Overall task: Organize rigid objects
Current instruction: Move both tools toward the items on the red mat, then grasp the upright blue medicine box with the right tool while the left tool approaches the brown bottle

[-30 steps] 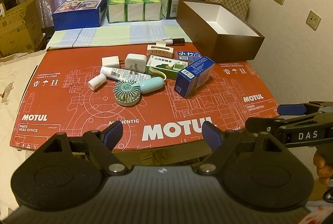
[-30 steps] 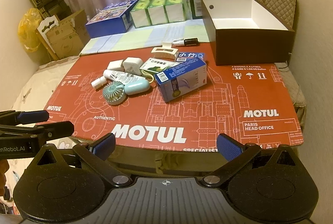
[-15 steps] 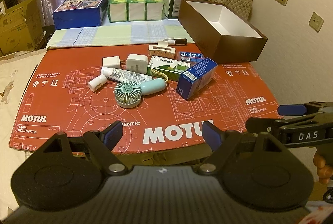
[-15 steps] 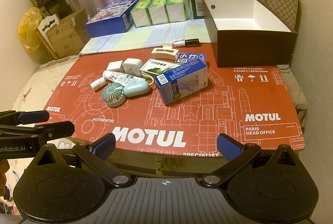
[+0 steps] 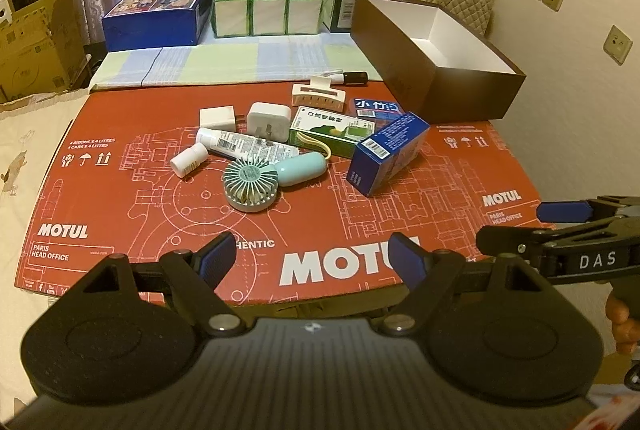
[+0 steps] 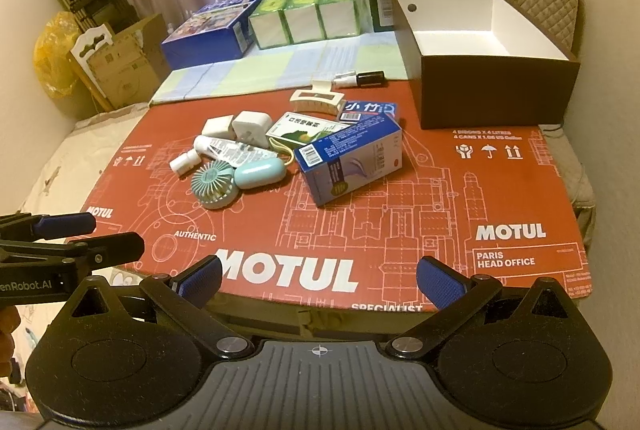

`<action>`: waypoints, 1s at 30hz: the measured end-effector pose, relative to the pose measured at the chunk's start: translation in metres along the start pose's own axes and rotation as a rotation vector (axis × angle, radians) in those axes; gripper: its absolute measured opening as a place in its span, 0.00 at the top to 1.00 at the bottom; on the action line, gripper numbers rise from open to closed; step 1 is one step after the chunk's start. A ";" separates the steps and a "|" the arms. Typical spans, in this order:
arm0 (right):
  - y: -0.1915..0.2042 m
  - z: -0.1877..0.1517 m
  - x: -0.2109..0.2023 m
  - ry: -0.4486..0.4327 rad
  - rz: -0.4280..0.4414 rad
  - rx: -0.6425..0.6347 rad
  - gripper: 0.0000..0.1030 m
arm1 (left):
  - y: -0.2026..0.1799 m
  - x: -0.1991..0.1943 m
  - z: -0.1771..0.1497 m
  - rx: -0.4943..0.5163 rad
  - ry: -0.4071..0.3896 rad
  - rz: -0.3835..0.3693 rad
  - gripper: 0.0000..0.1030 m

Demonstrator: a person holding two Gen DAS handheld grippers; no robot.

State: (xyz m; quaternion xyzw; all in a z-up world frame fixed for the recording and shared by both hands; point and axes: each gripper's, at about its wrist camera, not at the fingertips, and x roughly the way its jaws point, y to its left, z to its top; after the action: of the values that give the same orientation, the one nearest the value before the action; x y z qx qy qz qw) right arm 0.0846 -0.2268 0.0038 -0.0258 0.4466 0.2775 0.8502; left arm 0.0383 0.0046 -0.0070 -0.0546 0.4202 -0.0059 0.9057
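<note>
Red cardboard sheet (image 6: 460,198); yellow bag (image 6: 52,58) only right view; both jaws spread, empty.

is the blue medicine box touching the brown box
Apart. The right wrist view shows bare red mat between the blue medicine box and the brown box.

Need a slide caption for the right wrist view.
Open right gripper faces small items around a blue carton on a red cardboard sheet, beside an empty brown box.
</note>
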 end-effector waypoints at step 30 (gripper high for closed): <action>-0.064 0.087 0.075 0.105 0.098 -0.111 0.02 | -0.015 0.079 0.061 -0.141 0.071 0.143 0.22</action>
State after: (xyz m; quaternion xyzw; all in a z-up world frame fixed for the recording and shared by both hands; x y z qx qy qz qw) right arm 0.2147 -0.2220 -0.0150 -0.0653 0.4753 0.3414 0.8083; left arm 0.1361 -0.0094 -0.0263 -0.0879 0.4543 0.0863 0.8823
